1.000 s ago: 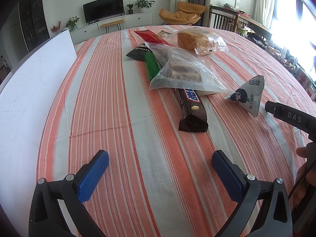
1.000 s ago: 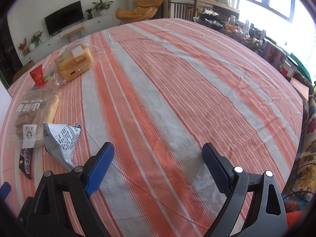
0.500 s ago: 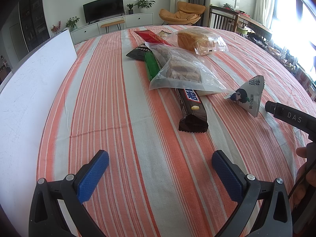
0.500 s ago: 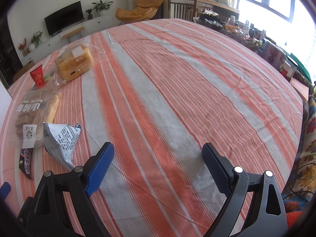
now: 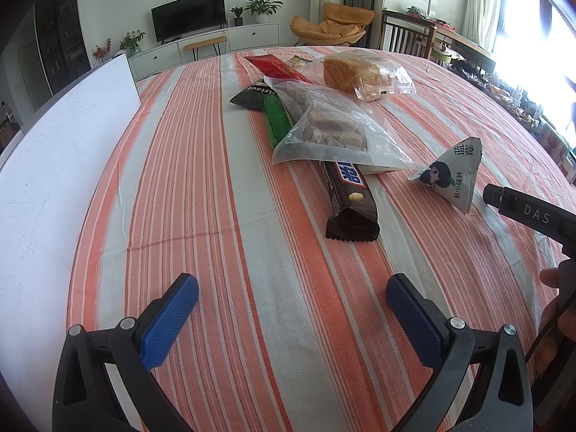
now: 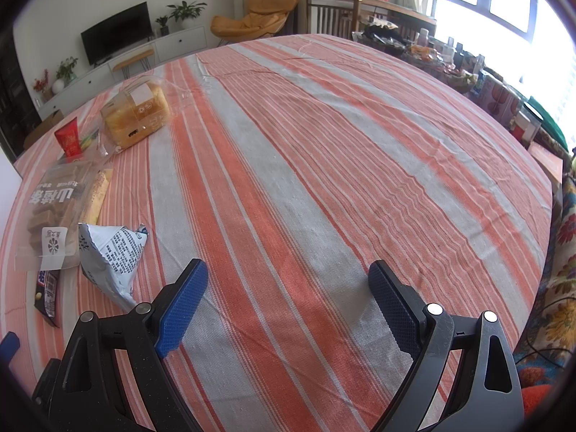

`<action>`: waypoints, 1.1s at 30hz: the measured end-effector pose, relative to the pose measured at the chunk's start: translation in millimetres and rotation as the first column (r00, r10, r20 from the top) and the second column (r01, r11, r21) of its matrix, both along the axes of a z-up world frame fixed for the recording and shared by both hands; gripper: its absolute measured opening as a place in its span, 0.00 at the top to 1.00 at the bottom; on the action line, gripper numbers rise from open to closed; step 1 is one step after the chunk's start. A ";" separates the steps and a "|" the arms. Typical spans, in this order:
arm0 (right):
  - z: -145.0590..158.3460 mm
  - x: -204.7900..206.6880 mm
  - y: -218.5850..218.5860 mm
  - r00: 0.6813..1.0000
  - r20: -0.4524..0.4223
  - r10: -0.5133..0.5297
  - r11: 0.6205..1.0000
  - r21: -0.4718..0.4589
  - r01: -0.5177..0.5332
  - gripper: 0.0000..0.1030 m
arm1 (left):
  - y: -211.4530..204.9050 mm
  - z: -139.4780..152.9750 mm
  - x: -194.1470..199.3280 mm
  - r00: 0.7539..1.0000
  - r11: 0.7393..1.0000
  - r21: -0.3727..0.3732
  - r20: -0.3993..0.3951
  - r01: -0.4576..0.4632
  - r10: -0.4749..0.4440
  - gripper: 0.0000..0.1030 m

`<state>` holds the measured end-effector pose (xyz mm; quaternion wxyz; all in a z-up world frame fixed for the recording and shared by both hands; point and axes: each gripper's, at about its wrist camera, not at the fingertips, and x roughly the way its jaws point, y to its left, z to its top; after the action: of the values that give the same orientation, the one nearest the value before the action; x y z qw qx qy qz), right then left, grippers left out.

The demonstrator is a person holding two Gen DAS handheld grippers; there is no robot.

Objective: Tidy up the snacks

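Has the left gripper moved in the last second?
No. The left gripper frames the Snickers bar and white board exactly as before, jaws open.

Striped tablecloth (image 5: 201,187) carries snack pile (image 5: 324,133), white board (image 5: 54,165).

Cloth: orange-and-grey striped tablecloth (image 5: 201,187), creased.
Left edge: white board (image 5: 54,151), scuffed.
Back wall: television (image 5: 188,15), potted plant (image 5: 262,5) on low cabinet.
Corner: orange lounge chair (image 5: 333,26).
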<state>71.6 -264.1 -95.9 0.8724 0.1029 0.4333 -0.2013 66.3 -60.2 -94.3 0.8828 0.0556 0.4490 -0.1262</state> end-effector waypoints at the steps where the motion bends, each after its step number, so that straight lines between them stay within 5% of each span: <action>1: 0.0 0.1 0.0 1.000 0.000 0.000 1.000 0.000 0.000 0.10 | 0.0 0.0 0.0 1.000 1.000 0.000 0.000 0.000 0.000 0.00; 8: -0.1 0.0 0.0 1.000 0.000 -0.001 1.000 0.000 0.001 0.10 | 7.3 3.6 -2.8 0.997 0.998 -0.003 -0.049 0.058 -0.058 0.00; 15: -0.2 0.2 -0.1 1.000 0.001 0.000 1.000 0.000 0.000 0.10 | 25.1 26.0 5.4 0.995 0.988 -0.149 -0.089 0.040 -0.054 0.02; 18: -0.3 0.2 -0.1 1.000 0.001 0.000 1.000 0.000 0.000 0.10 | 1.9 29.5 24.3 0.989 0.993 -0.072 -0.113 0.090 -0.098 0.15; 21: -0.4 0.3 0.0 1.000 0.001 0.000 1.000 -0.001 0.000 0.10 | -24.5 23.6 45.4 0.986 0.993 0.012 -0.122 0.119 -0.117 0.38; 23: -0.4 0.3 0.0 1.000 0.001 0.001 1.000 -0.001 -0.001 0.10 | -31.4 18.2 58.1 0.983 0.993 0.001 -0.146 0.115 -0.114 0.68; 25: -0.5 0.3 0.1 1.000 0.001 0.001 1.000 -0.001 -0.001 0.10 | -28.9 20.1 59.6 0.988 0.996 0.002 -0.129 0.091 -0.090 0.83; 33: -0.1 0.0 0.0 1.000 0.002 -0.003 1.000 0.000 0.003 0.10 | 41.1 20.9 -15.4 0.979 0.996 -0.048 -0.186 0.079 -0.087 0.81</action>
<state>71.6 -264.1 -96.0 0.8725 0.1036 0.4324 -0.2028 51.0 -19.1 -73.5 0.8315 0.0441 0.5248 -0.1767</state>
